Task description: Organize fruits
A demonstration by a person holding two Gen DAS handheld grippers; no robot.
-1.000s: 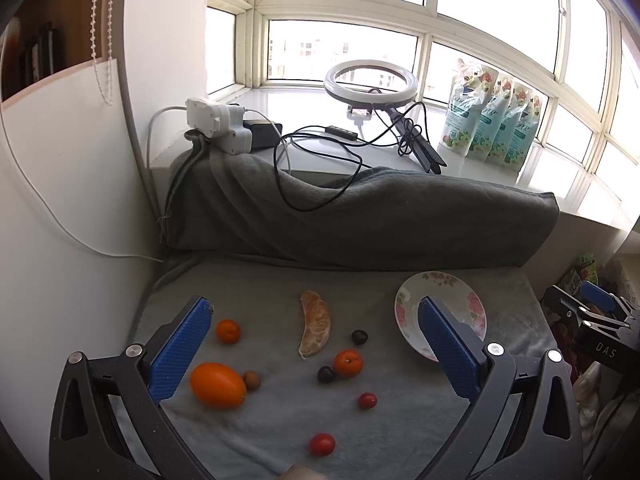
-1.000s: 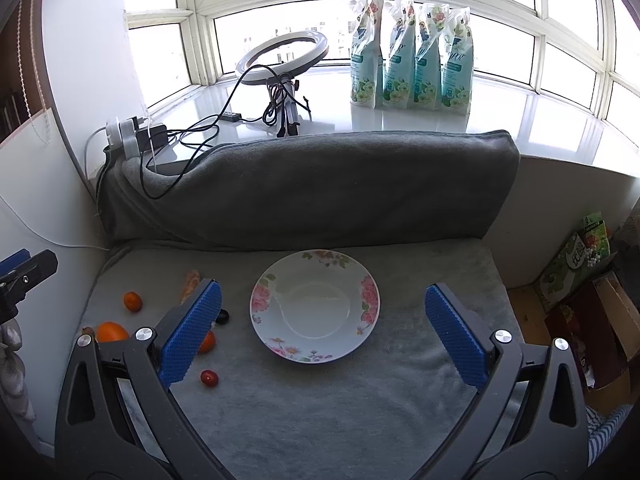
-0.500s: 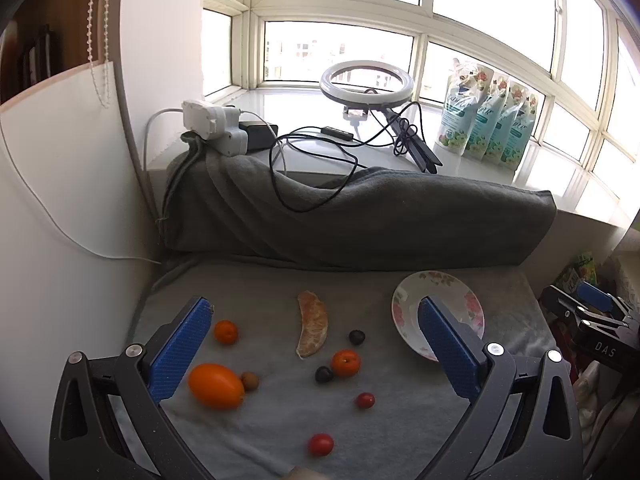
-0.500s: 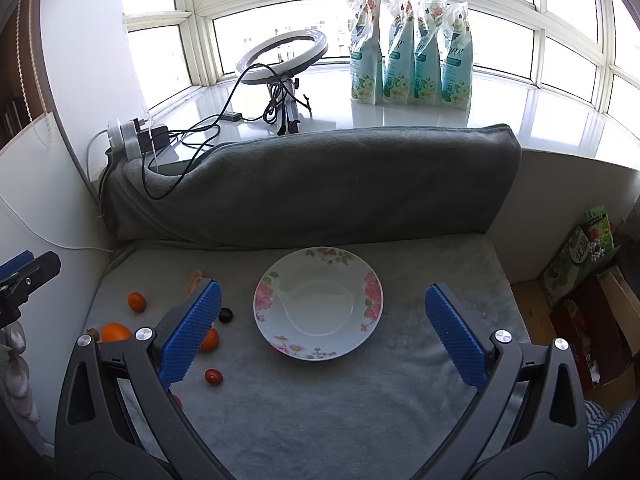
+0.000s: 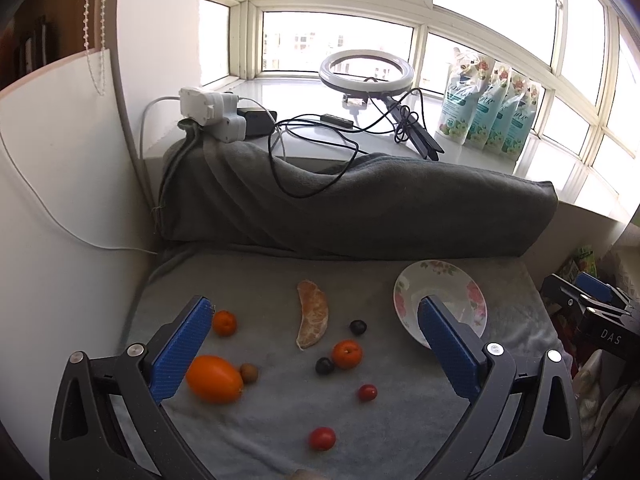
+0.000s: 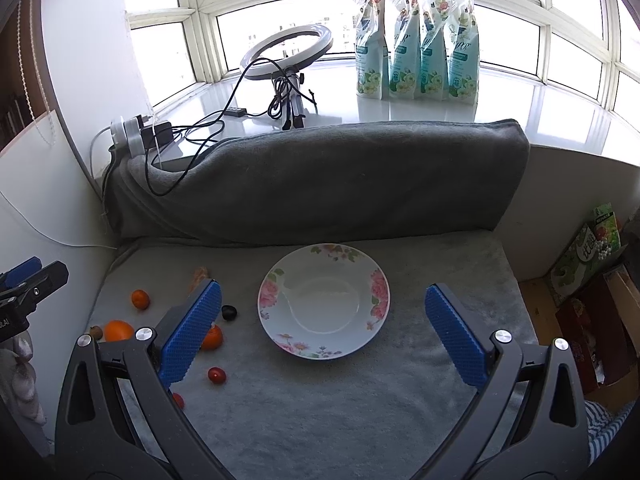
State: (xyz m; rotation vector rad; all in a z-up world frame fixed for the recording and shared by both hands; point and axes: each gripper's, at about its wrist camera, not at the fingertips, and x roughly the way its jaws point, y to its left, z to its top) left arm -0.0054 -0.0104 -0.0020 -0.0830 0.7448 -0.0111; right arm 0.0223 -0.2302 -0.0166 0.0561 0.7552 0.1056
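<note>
Several fruits lie on the grey cloth (image 5: 280,408): a large orange tomato (image 5: 214,379), a peeled orange segment (image 5: 313,314), two small oranges (image 5: 347,354) (image 5: 224,323), two dark grapes (image 5: 358,327), red cherry tomatoes (image 5: 322,438) and a brown nut (image 5: 249,372). An empty floral plate (image 6: 324,306) sits to their right; it also shows in the left wrist view (image 5: 460,292). My left gripper (image 5: 312,344) is open above the fruits. My right gripper (image 6: 322,328) is open above the plate.
A rolled grey blanket (image 6: 312,176) backs the cloth. On the sill behind stand a ring light (image 6: 286,52), cables, a power strip (image 5: 212,114) and several pouches (image 6: 416,46). Boxes (image 6: 592,280) stand at the right. A white wall (image 5: 60,200) bounds the left.
Both grippers have drifted slightly; the scene shifts a little left in the left view and the plate a little right in the right view. Nothing was taken or released.
</note>
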